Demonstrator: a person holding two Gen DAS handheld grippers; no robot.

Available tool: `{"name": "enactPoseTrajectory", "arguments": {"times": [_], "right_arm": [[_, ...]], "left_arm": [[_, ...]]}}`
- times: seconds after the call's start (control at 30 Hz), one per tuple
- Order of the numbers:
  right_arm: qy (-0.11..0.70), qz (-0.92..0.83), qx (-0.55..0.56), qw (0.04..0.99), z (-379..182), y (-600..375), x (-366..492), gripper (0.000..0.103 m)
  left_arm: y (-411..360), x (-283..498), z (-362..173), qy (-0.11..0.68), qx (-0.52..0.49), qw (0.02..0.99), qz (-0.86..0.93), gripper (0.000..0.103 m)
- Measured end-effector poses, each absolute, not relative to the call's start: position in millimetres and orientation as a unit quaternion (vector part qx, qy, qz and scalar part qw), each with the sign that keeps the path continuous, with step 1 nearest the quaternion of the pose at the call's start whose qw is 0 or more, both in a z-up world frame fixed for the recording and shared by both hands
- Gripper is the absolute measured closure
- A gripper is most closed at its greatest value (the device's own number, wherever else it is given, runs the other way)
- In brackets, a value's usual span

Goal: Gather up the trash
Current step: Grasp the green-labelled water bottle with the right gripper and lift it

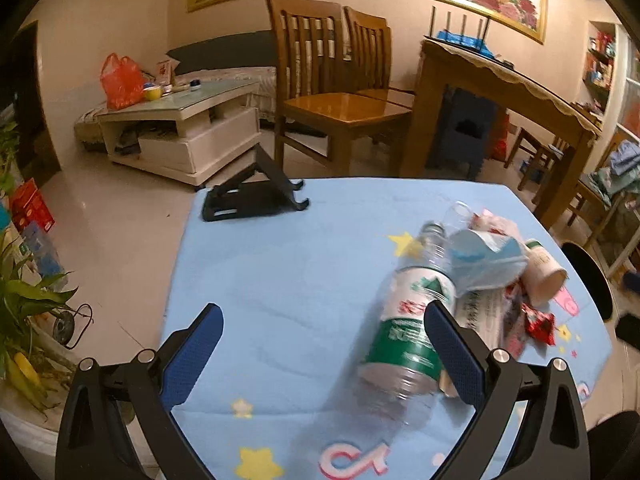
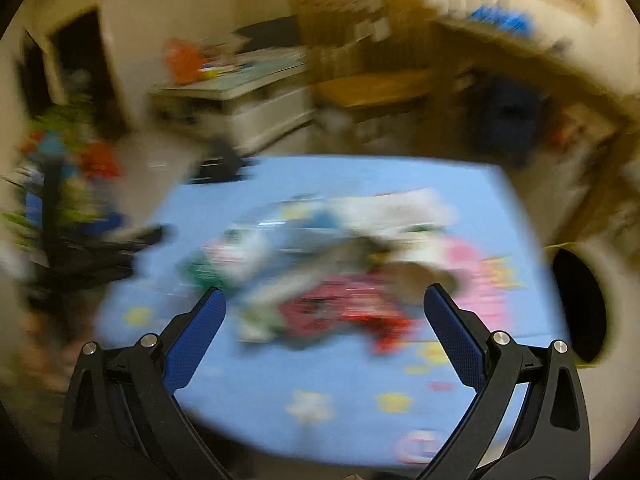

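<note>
trash lies heaped on the right part of the bench, which wears a light blue cloth printed with stars. the left claw hangs low over the cloth with its blue-padded fingers spread wide and nothing between them; its right finger overlaps the green-labelled plastic bottle in the view, though whether it touches the bottle cannot be told. that clear bottle lies on its side, neck pointing away, at the near left of the heap. against it on the right sit a crumpled pale blue mask, a printed paper packet, a paper cup on its side with its mouth toward the right, and a red wrapper at the near right. a black folding stand sits at the far left corner of the bench, well apart from the heap. beyond are wooden chairs, a wooden table and a white low table carrying a red bag. the right wrist view is badly smeared: the right claw is also spread wide and holds nothing, poised above the same blurred heap, with a red shape nearest between its fingers; finer detail there cannot be made out.
</note>
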State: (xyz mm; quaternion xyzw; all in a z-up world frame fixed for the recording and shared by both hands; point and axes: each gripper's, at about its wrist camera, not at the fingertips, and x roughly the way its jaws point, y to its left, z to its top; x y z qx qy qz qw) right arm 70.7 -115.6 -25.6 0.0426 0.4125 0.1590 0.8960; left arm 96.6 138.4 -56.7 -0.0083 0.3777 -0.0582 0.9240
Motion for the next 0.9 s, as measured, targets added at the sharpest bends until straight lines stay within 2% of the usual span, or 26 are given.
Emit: {"name": "enactPoseTrajectory", "arguments": {"times": [0.07,0.17,0.27,0.37,0.5,0.63,0.77,0.8,0.9], "right_arm": [[0.461,0.23,0.102,0.851,-32.1,-91.5,97.2,0.005],[0.494,0.261,0.106,0.822,-45.0,-50.6,131.1,0.005],[0.541,0.205,0.098,0.81,-70.6,-25.2,163.9,0.005],[0.577,0.166,0.139,0.787,-93.6,-21.5,178.2,0.006],[0.596,0.147,0.183,0.768,-115.3,-17.0,191.6,0.019],[0.608,0.117,0.196,0.761,-132.3,-6.8,209.4,0.025],[0.625,0.116,0.205,0.744,-149.3,3.3,223.1,0.026],[0.621,0.107,0.194,0.752,-147.1,5.3,222.3,0.033],[0.618,0.14,0.18,0.752,-146.7,16.0,217.2,0.035]], "left_arm": [[150.1,93.8,-60.1,0.375,-0.017,0.926,-0.042,0.006],[172.7,85.8,-68.3,0.378,-0.033,0.925,-0.02,0.006],[196.7,76.3,-78.1,0.388,-0.039,0.921,-0.001,0.006],[214.1,67.3,-81.4,0.388,-0.038,0.921,0.009,0.006],[226.0,63.2,-84.0,0.383,-0.043,0.923,0.011,0.006],[226.1,59.9,-88.0,0.385,-0.049,0.922,0.001,0.006],[225.0,56.2,-88.5,0.384,-0.049,0.922,-0.002,0.006],[226.4,55.2,-88.6,0.383,-0.049,0.922,0.0,0.006],[230.0,53.1,-89.9,0.382,-0.053,0.923,0.004,0.006]]}}
